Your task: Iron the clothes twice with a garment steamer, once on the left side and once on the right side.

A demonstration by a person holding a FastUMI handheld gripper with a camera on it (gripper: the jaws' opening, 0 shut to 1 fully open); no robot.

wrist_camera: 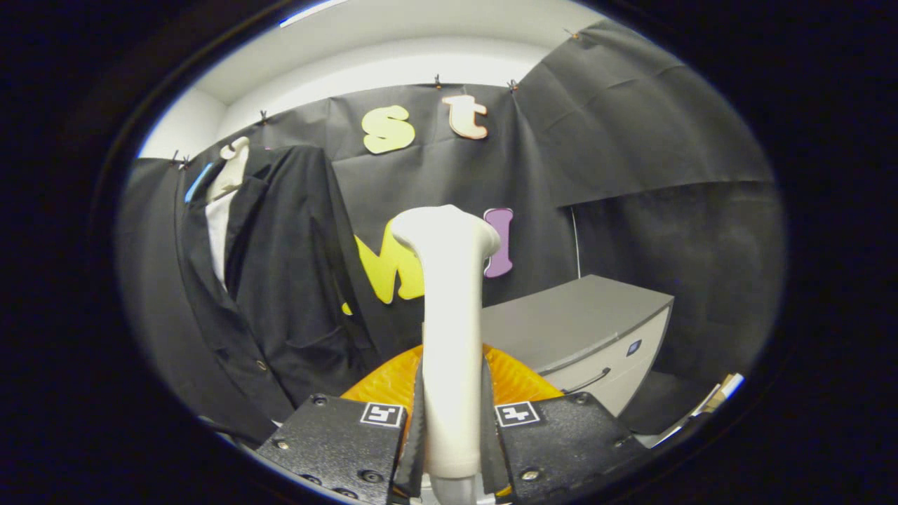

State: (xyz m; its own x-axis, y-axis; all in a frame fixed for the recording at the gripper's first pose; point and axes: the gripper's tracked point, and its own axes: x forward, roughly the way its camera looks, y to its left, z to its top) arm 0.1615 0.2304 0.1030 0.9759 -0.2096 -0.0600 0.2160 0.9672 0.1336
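The gripper [452, 421] has its jaws closed on the handle of the white garment steamer [449, 308]; both fingers press its sides, and the steamer stands upright between them; its head points to the right. A black coat [280, 280] hangs far left on the wall; a grey cabinet [582, 330] stands on the right, beyond an orange thing [386, 382].

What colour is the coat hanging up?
Black coat, gripper view; claw grips the steamer.

The gripper [452, 421] clamps the upright garment steamer [449, 315]; the dark coat [287, 280] hangs beyond, leftward.
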